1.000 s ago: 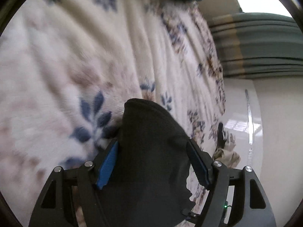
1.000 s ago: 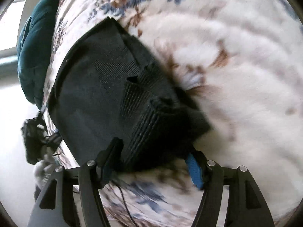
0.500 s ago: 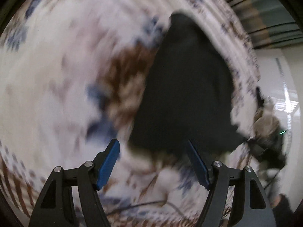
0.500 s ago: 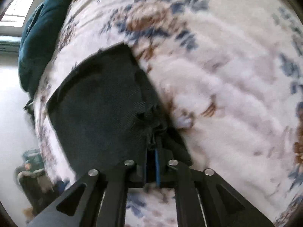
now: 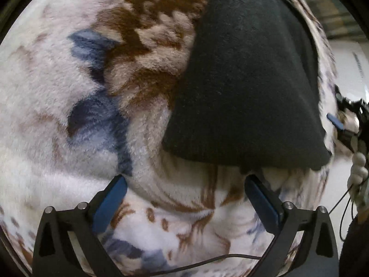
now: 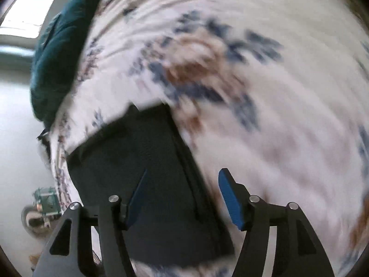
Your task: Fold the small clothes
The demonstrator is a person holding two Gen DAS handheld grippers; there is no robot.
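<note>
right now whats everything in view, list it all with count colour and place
garment: 1, black, lying flat on the blanket, ahead of both tools
blanket: 1, white fleece with brown and blue flowers, covers the surface under everything
cushion: 1, dark teal, at the blanket's far edge, upper left in the right wrist view
cable: 1, thin, black, lies across the blanket near the left tool
floor: pale, beside the blanket
left tool: 1, black with blue pads, open, holds nothing, just short of the garment's near edge
right tool: 1, black with blue pads, open, over the garment's right edge, blurred
</note>
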